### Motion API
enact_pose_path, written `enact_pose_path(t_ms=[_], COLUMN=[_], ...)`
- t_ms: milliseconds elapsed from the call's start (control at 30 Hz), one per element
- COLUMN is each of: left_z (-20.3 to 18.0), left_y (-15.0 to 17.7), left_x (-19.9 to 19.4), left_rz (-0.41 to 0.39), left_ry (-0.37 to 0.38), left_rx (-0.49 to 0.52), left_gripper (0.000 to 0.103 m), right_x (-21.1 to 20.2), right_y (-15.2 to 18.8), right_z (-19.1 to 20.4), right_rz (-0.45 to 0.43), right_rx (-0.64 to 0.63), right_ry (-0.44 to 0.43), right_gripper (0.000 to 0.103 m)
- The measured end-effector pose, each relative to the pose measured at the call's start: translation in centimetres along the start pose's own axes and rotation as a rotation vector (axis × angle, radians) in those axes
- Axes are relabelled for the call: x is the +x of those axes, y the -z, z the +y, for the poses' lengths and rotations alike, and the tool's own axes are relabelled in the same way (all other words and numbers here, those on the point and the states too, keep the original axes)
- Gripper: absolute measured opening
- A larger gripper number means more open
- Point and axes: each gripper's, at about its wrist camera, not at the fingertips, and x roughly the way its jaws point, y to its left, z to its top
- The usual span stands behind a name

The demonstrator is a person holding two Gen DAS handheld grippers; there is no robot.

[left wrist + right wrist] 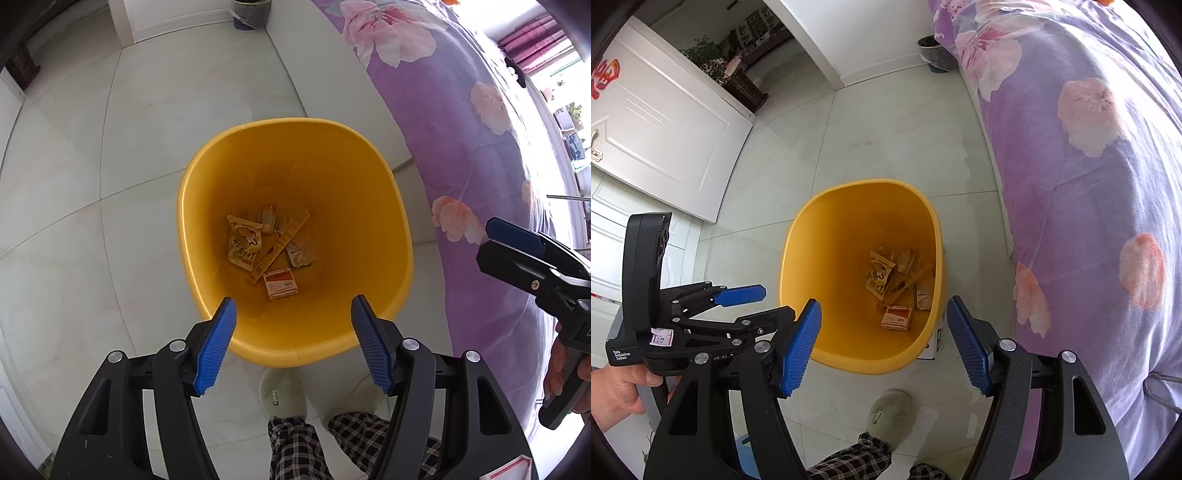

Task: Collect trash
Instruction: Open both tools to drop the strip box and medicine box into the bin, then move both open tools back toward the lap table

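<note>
A yellow trash bin (207, 206) stands on the white tiled floor next to the bed. Inside lie several pieces of trash: a yellow snack wrapper (243, 243), a long comb-like strip (282, 245) and a small orange box (282, 284). My left gripper (293, 317) is open and empty, held above the bin's near rim. My right gripper (884, 321) is open and empty too, above the same bin (801, 258). The right gripper also shows at the right edge of the left wrist view (517, 251). The left gripper shows at the left of the right wrist view (753, 302).
A bed with a purple flowered cover (461, 122) runs along the right. A dark bin (249, 14) stands by the far wall. A white door (665, 125) is at the left. The person's slippered foot (282, 395) is just before the yellow bin.
</note>
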Motion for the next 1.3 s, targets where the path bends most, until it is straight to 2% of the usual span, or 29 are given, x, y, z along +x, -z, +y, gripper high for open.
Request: enact_pose_path(t_ms=[333, 600, 800, 1000, 1300], left_z=[-0.4, -1.5, -3.8, -8.1, -16.8], left_y=[0.8, 1.4, 1.4, 1.0, 1.7], left_x=[-1.1, -5.5, -10.7, -16.0, -21.6], left_rz=[-0.005, -0.028, -0.06, -0.098, -0.131], left_ry=[-0.002, -0.009, 0.005, 0.046, 0.131], left_rx=[-0.007, 0.003, 0.061, 0.164, 0.413], left_gripper=[0.064, 0.064, 0.064, 0.064, 0.064], right_x=[-2.3, -7.3, -13.8, -22.0, -33.5], right_y=[0.1, 0.3, 1.3, 3.7, 10.7], right_z=[0.9, 2.5, 3.6, 4.1, 2.8], right_rz=[-0.047, -0.091, -0.155, -0.254, -0.432], right_rx=[0.029, 0.031, 0.045, 0.095, 0.265], right_ry=[-0.02, -0.023, 0.002, 0.068, 0.238], right_gripper=[0.071, 0.071, 0.071, 0.071, 0.073])
